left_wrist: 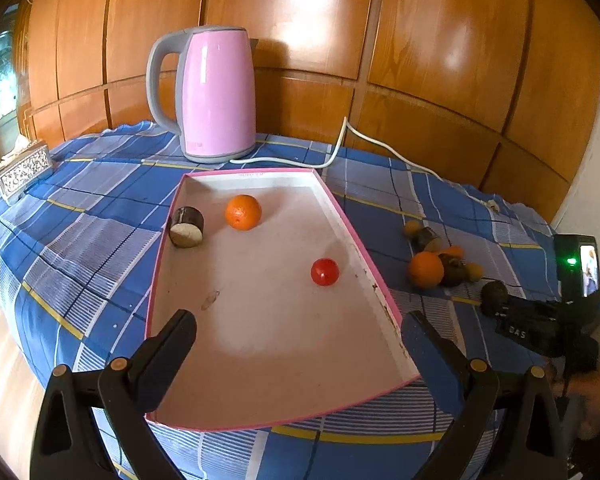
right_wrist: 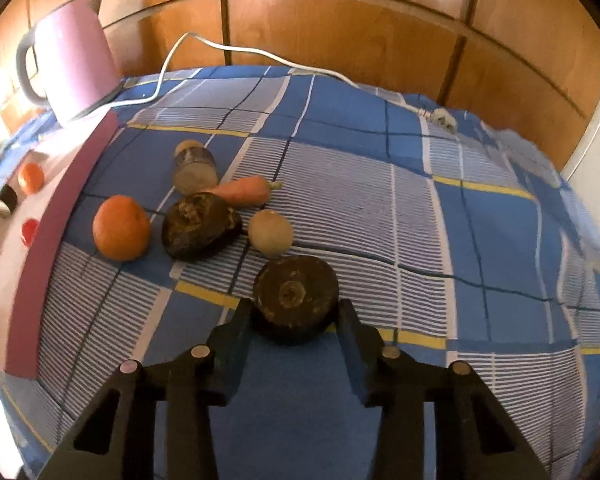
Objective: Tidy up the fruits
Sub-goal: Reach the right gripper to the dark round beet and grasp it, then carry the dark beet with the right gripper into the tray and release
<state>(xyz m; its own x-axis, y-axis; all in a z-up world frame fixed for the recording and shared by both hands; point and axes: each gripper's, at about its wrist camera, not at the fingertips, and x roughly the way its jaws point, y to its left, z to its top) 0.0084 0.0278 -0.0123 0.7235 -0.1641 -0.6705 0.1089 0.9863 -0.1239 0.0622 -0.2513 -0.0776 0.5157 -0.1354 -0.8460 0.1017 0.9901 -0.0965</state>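
A pink-rimmed white tray (left_wrist: 352,224) lies on the blue checked cloth. It holds an orange (left_wrist: 243,212), a small red fruit (left_wrist: 325,272) and a dark cut piece with a white face (left_wrist: 187,227). My left gripper (left_wrist: 300,320) hangs open over the tray's near end, nothing between its fingers. Right of the tray lies a cluster: an orange (right_wrist: 121,227), a lumpy dark fruit (right_wrist: 201,226), a carrot (right_wrist: 242,191), a pale round fruit (right_wrist: 270,233) and a cut piece (right_wrist: 195,168). My right gripper (right_wrist: 295,312) is shut on a round dark brown fruit (right_wrist: 296,294) resting on the cloth.
A pink kettle (left_wrist: 216,92) stands behind the tray, its white cord (left_wrist: 340,148) trailing right to a loose plug (right_wrist: 440,118). A patterned tissue box (left_wrist: 22,172) sits at the far left. Wooden panels back the table, and the cloth drops off at the left edge.
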